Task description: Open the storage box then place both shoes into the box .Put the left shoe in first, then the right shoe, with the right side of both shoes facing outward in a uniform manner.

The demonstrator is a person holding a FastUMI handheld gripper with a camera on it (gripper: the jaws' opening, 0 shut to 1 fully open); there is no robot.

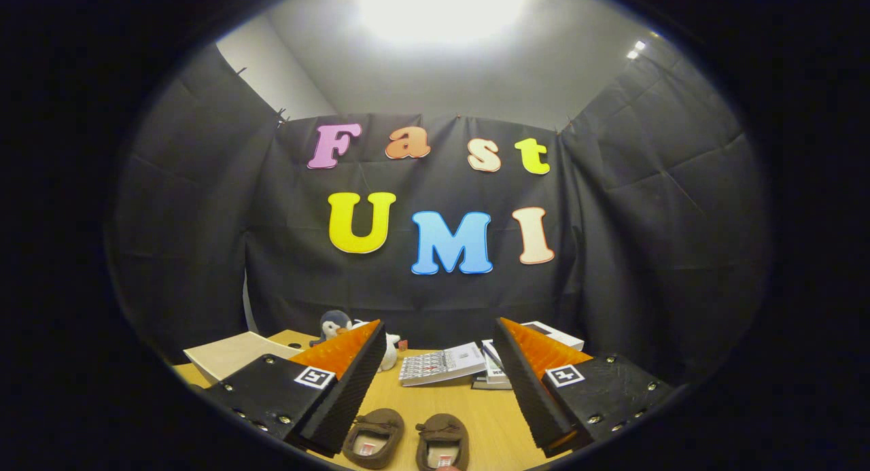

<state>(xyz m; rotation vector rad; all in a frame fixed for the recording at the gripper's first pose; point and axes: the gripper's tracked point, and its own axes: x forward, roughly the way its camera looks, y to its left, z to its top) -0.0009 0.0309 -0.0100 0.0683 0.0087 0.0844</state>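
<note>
Evidently the gripper (438,376) is hovering with fingers spread wide above the two brown shoes (406,442), sitting side by side, grasping nothing.

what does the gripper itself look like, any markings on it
The gripper has two wedge-shaped fingers with ribbed inner faces, set wide apart. Each is mounted on a flat black plate fixed with small round screws, and each plate carries a square black-and-white marker tag. No cables can be seen. The fingers stand open over the wooden table, with two brown shoes lying between them.
</note>
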